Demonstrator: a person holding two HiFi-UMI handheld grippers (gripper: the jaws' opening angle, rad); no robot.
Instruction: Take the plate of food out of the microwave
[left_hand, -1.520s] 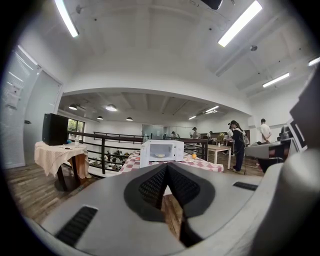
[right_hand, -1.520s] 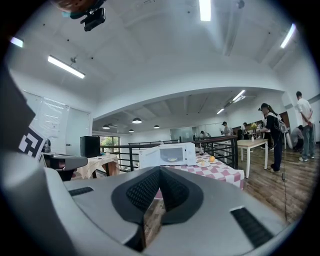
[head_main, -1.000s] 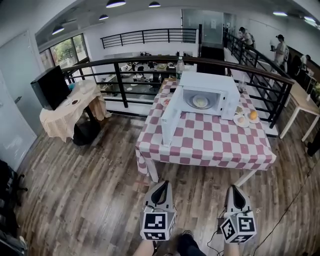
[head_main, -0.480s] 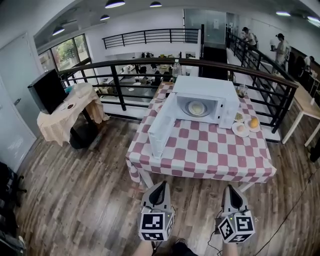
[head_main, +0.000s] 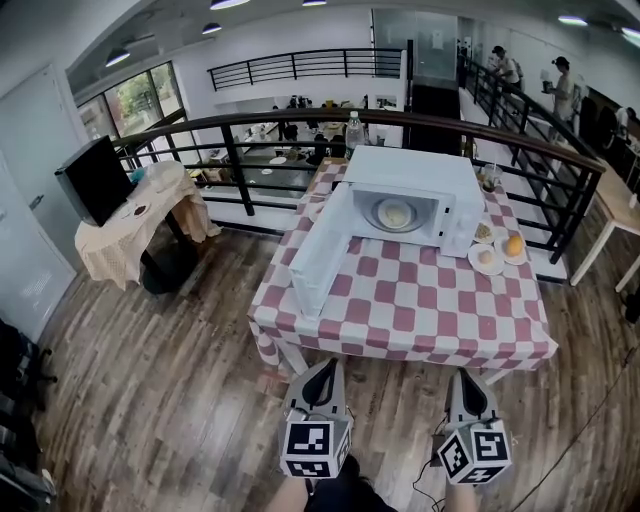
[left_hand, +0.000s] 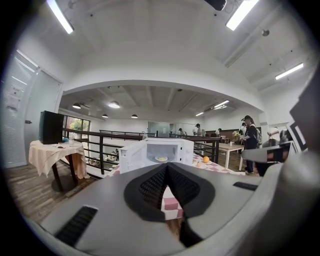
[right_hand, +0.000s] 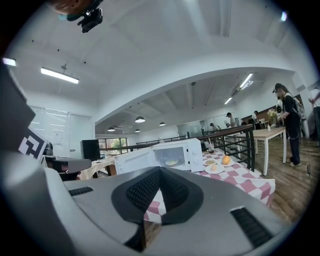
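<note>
Round white plate of food (head_main: 396, 213) sits inside the open white microwave (head_main: 410, 165) on the red-checked desk (head_main: 430, 310), upper centre. My left gripper (head_main: 322, 378) and right gripper (head_main: 470, 388), bottom, have jaws pressed together, empty.

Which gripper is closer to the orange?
Right. The right gripper is short of the table, nearly in line with the orange; the left gripper is further left, in line with the open microwave door.

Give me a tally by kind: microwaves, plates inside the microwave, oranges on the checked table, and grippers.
Microwave: 1
Plate inside the microwave: 1
Orange: 1
Grippers: 2, the left gripper and the right gripper
Total: 5
</note>
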